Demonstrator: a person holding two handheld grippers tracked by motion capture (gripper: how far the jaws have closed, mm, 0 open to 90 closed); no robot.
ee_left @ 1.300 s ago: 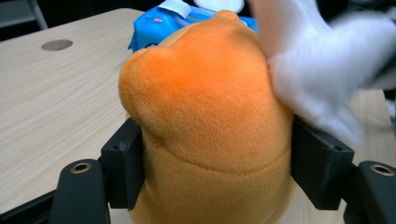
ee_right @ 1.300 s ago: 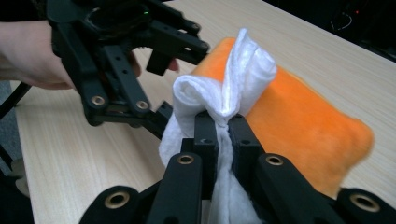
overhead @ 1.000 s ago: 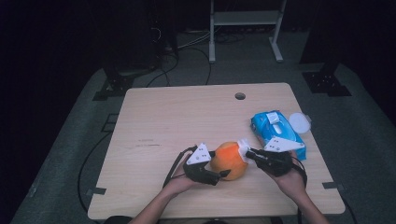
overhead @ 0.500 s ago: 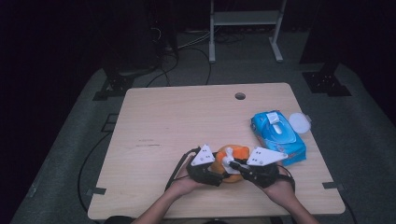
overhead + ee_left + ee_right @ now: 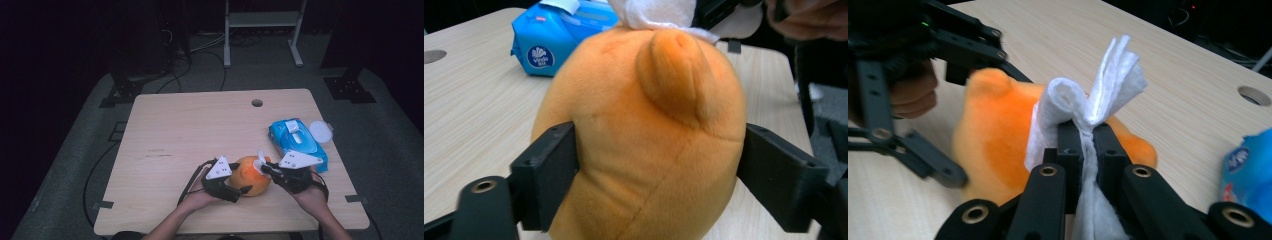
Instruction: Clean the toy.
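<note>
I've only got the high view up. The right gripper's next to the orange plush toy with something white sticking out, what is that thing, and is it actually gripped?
Observer: It's a white wipe. The right gripper is shut on it, with the wipe bunched between the jaws and fanning out above them.
Operator: Is the wipe on the toy?
Observer: Yes, in the left gripper view it lies against the top of the plush toy.
Operator: And the left gripper?
Observer: The left gripper has a jaw pressed into each side of the toy, holding it.
Operator: What's the blue pack?
Observer: A pack of wipes; a round logo shows on its end.
</note>
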